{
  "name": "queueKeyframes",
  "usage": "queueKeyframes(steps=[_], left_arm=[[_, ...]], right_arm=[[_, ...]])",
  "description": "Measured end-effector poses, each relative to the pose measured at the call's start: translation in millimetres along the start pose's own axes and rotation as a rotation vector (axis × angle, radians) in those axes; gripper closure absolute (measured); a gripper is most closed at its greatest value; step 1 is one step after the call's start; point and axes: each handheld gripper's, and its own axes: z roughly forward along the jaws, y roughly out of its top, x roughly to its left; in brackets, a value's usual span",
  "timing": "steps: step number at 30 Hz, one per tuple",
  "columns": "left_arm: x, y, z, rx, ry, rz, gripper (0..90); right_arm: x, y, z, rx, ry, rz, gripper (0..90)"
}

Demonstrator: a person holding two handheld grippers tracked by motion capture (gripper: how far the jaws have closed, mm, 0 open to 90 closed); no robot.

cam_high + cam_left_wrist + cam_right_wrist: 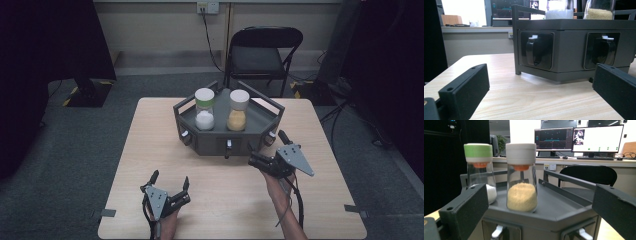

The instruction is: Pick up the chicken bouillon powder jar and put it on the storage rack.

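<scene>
Wooden table (150, 150) fills centre of high view; dark grey hexagonal rack (227, 137) sits at its upper middle, railed tray on top, small hooks or handles in recesses on its side faces; two glass jars stand upright side by side on the tray, not touching: green-lidded jar (204, 109) with white powder at left, white-lidded jar (238, 110) with yellow grains at right; left gripper (170, 181) low left of centre over bare tabletop, jaws spread apart, nothing between them, well apart from rack; right gripper (258, 161) right of centre just beside rack's lower right face, jaws wide apart in right gripper view, empty; black folding chair (262, 52) behind table at top centre; monitors (577, 138) upper right of right gripper view.
</scene>
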Motion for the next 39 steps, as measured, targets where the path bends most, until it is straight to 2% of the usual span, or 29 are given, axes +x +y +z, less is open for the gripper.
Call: queueKeyframes(steps=[10, 12, 13, 15, 17, 20, 25, 29, 34, 39], left_arm=[[0.0, -0.2, 0.0, -0.001, 0.000, 0.000, 0.3], [0.0, -0.2, 0.0, -0.001, 0.000, 0.000, 0.3], [0.0, -0.1, 0.0, 0.000, 0.000, 0.000, 0.3], [0.0, -0.1, 0.0, 0.000, 0.000, 0.000, 0.3], [0.0, 0.0, 0.0, 0.000, 0.000, 0.000, 0.3], [-0.1, 0.0, 0.1, 0.000, 0.000, 0.000, 0.3], [-0.1, -0.2, 0.0, -0.001, 0.000, 0.000, 0.3], [0.0, -0.2, 0.0, -0.002, 0.000, 0.000, 0.3], [-0.2, -0.2, 0.0, -0.001, 0.001, 0.000, 0.3], [-0.2, -0.3, 0.0, -0.002, 0.001, 0.000, 0.3]], right_arm=[[5.8, -13.0, -16.4, -0.021, -0.026, -0.016, 0.0], [4.7, -13.6, -18.3, -0.025, -0.027, -0.008, 0.0], [3.2, -15.5, -22.9, -0.034, -0.031, 0.016, 0.0], [3.3, -18.4, -27.7, -0.039, -0.039, 0.022, 0.0], [2.0, -21.3, -32.6, -0.037, -0.035, 0.047, 0.0], [6.6, -28.0, -40.3, -0.040, -0.055, 0.014, 0.0], [7.3, -38.7, -50.9, -0.022, -0.072, 0.029, 0.0], [9.1, -49.1, -56.4, 0.001, -0.104, -0.002, 0.0], [5.0, -61.7, -60.7, 0.033, -0.118, 0.039, 0.0], [8.4, -74.4, -66.1, 0.055, -0.133, 0.037, 0.0]])
